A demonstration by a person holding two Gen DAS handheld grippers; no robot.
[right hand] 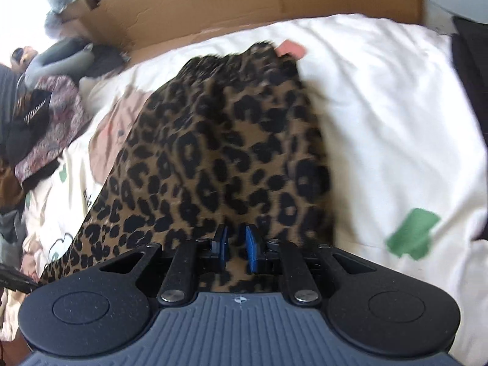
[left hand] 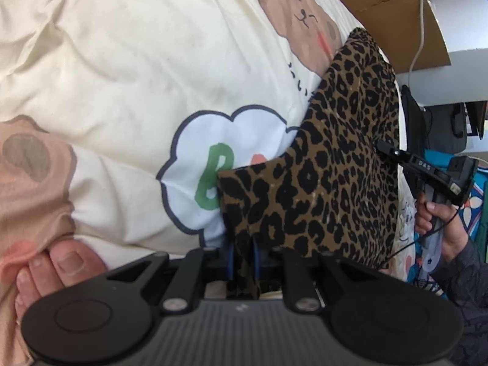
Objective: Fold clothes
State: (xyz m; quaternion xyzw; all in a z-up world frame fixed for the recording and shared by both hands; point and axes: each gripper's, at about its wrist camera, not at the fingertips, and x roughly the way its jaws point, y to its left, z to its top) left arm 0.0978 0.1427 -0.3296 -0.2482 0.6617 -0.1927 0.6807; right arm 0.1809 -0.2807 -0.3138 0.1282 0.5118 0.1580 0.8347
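Observation:
A leopard-print garment (left hand: 335, 164) hangs stretched over a cream bedcover with cartoon bears (left hand: 122, 61). My left gripper (left hand: 243, 262) is shut on one corner of it, and the cloth runs down between the blue pads. In the left wrist view, my right gripper (left hand: 385, 149) meets the cloth's far edge, with a hand (left hand: 439, 222) holding its handle. In the right wrist view the leopard-print garment (right hand: 219, 152) spreads away from my right gripper (right hand: 237, 248), whose blue pads (right hand: 250, 250) pinch its near edge. This view is motion-blurred.
A cardboard box (left hand: 396, 6) stands past the bed's far edge and also shows as cardboard box (right hand: 244, 6), with a white cable (left hand: 419, 30) across it. A person's toes (left hand: 64, 265) rest on the cover beside my left gripper. A pile of patterned clothes (right hand: 45, 128) lies at the left.

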